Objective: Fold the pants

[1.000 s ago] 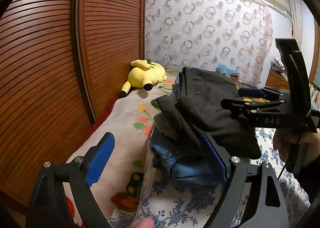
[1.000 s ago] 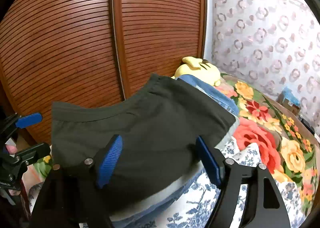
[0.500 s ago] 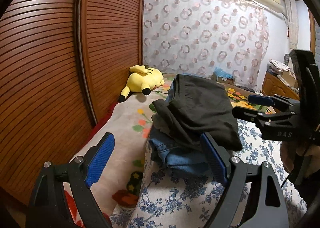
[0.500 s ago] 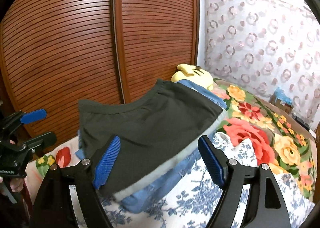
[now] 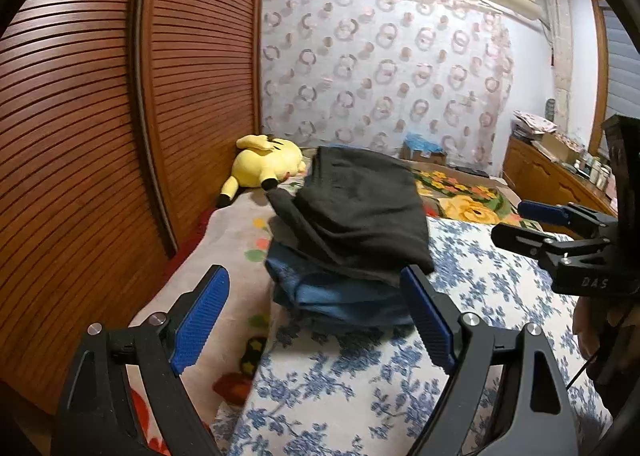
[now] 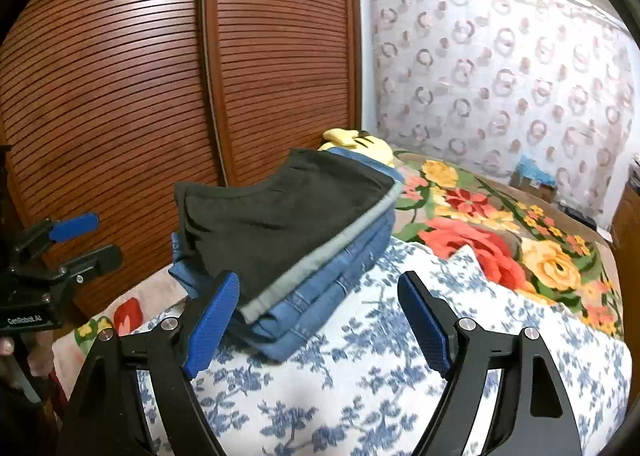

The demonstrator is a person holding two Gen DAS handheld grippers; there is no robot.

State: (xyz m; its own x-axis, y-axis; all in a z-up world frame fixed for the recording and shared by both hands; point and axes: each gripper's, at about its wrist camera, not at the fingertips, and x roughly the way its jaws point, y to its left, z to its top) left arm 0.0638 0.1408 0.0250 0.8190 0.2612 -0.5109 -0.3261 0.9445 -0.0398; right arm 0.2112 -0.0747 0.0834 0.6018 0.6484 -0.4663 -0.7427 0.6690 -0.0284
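Both grippers (image 5: 316, 320) (image 6: 320, 316) backed off folded pants (image 6: 280, 216), fingers apart.

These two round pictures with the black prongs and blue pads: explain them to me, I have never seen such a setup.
A person holds a two-finger gripper in each hand, each with a wide-angle camera looking along its fingers. The left camera shows the left gripper open, with the right one at its edge. The right camera shows the right gripper open too. Neither holds anything. On the blue-flowered sheet lies a stack: folded dark pants on folded jeans. Behind it lies a yellow plush toy, beside brown slatted doors.
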